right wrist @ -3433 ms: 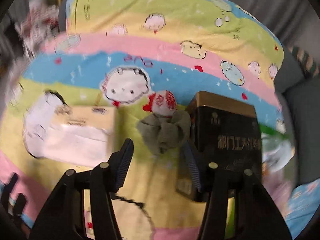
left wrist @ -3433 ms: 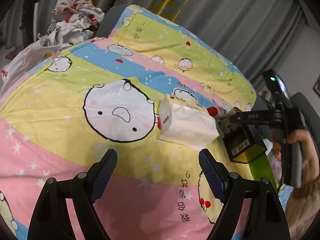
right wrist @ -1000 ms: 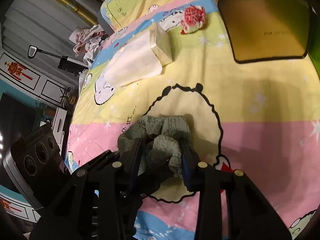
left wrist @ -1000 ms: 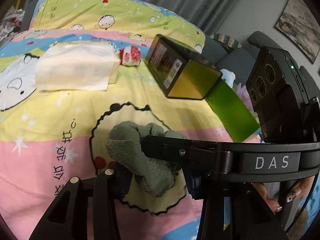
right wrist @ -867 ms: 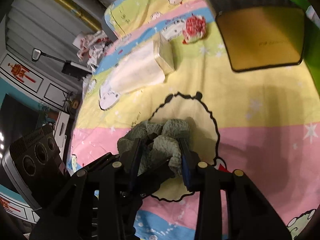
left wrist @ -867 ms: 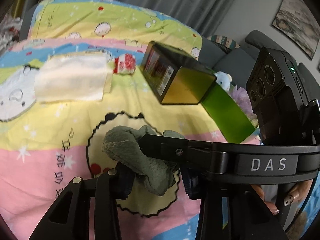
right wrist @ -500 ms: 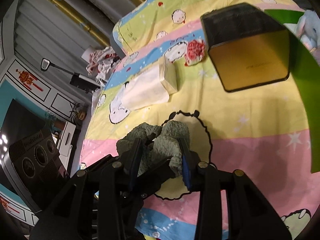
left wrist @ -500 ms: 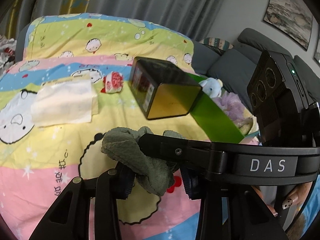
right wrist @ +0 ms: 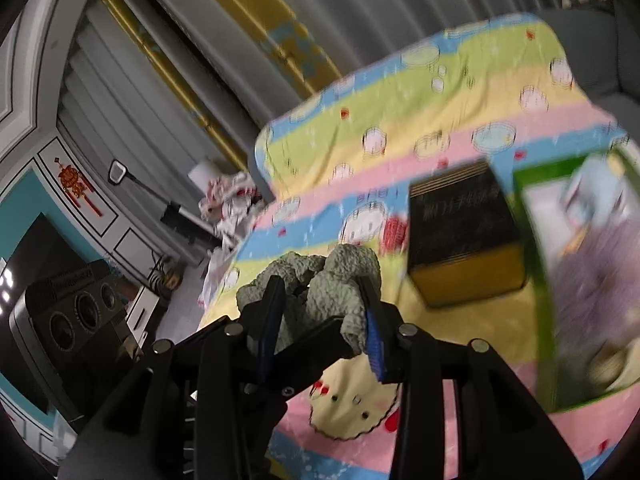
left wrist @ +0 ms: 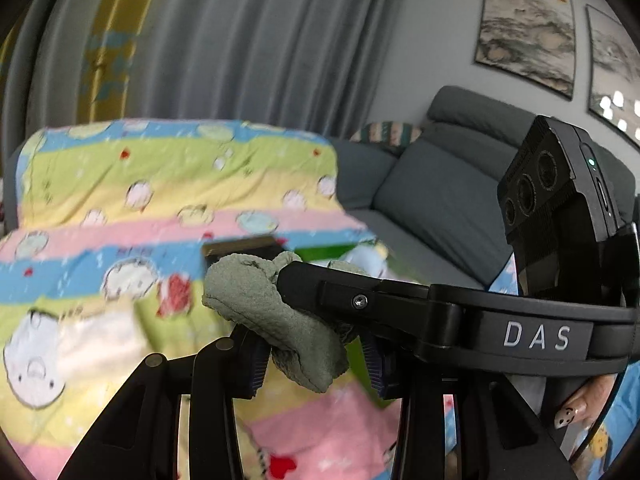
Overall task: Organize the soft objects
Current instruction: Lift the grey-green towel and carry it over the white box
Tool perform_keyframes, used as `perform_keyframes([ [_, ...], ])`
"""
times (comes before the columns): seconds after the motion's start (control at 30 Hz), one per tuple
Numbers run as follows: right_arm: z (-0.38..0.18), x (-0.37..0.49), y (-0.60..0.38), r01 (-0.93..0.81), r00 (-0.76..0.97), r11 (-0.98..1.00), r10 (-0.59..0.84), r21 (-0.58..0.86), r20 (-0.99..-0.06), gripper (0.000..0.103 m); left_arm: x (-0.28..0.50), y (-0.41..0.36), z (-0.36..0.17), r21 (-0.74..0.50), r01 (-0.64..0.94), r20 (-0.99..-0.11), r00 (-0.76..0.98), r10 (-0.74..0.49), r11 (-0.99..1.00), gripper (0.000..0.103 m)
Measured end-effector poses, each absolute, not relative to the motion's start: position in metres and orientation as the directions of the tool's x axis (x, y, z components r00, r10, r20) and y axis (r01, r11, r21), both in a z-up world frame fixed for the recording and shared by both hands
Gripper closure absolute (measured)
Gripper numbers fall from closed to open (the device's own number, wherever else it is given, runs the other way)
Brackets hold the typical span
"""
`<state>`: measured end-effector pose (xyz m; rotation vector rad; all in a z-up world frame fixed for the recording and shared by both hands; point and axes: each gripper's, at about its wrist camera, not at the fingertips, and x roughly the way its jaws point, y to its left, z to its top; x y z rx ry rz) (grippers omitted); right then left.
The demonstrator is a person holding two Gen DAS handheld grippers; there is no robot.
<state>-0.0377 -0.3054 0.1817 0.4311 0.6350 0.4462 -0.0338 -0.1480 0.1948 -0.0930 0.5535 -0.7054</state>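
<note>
the green cloth (left wrist: 276, 320) sits bunched at centre frame, lifted clear of the cartoon blanket (left wrist: 120, 184). both the left gripper (left wrist: 316, 360) and the right gripper (right wrist: 320, 340) are pinched narrow on it from crossing sides, likely to share its floppy bulk. the green-rimmed box (right wrist: 544, 312) at right looks the probable home.

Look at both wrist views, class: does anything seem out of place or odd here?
One thing: both claws grip the same bunched green cloth, the left claw and right claw crossing each other in mid-air above the cartoon bedsheet. In the blur nothing looks spilled or damaged; the black and gold box sits flat.
</note>
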Motion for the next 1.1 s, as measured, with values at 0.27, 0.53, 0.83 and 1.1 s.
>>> perform_keyframes([
  [0.27,0.178,-0.039,-0.349,-0.213,0.774,0.817,0.476,0.535,-0.418,0.065,-0.026,-0.192,0.194,-0.224,0.640,-0.448,0.602,-0.661,0.735,0.063],
  [0.53,0.165,-0.051,-0.394,-0.114,0.820,0.799,0.411,0.590,-0.398,0.064,-0.025,-0.236,0.181,-0.268,0.714,-0.441,0.506,-0.741,0.647,0.063],
  [0.83,0.150,-0.061,-0.436,-0.012,0.849,0.764,0.349,0.645,-0.398,0.064,-0.025,-0.284,0.170,-0.256,0.776,-0.472,0.419,-0.776,0.576,0.063],
  [1.1,0.134,-0.064,-0.457,0.081,0.857,0.743,0.289,0.664,-0.427,0.064,-0.016,-0.302,0.152,-0.349,0.778,-0.485,0.327,-0.811,0.522,0.063],
])
